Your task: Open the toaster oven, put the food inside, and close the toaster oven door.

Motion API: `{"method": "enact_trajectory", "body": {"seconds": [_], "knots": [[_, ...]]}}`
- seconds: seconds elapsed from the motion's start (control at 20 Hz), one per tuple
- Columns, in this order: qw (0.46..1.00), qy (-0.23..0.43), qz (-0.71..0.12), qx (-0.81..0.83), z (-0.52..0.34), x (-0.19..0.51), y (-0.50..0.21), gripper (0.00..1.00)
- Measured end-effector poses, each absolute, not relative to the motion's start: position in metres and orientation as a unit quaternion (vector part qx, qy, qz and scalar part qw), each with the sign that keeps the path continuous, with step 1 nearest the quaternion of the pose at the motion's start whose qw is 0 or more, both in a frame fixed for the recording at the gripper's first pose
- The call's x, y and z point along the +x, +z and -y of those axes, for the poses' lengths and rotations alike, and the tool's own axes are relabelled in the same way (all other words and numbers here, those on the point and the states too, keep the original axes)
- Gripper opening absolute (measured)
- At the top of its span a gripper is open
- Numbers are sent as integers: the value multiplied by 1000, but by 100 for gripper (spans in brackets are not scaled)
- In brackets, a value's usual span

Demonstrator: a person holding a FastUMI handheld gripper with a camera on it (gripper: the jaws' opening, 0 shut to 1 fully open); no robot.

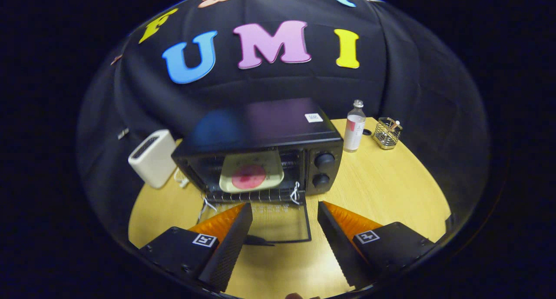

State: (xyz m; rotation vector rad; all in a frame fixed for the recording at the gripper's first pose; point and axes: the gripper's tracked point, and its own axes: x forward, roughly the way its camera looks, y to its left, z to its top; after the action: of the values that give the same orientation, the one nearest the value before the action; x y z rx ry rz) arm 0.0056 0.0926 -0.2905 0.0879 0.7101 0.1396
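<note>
Already the food (249, 176) is seen inside the toaster oven (260, 147); the gripper (284, 229), spread wide and empty, must lift the lowered door (278, 223) shut.

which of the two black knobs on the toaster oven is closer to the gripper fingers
The lower black knob on the black toaster oven; the upper black knob sits above it, farther from the open gripper.

Gripper (284, 212) fingers spread wide, empty
</note>
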Motion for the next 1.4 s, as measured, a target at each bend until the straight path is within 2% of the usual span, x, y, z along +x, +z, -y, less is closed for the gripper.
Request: {"method": "enact_trajectory", "body": {"seconds": [0.35,0.75,1.15,1.4], "knots": [[872,104,-477,16,-134,-58,-379,100],[845,91,-527,12,-164,-63,-426,100],[848,44,-528,22,-170,-37,-442,100],[867,58,-495,11,-167,-37,-430,100]]}}
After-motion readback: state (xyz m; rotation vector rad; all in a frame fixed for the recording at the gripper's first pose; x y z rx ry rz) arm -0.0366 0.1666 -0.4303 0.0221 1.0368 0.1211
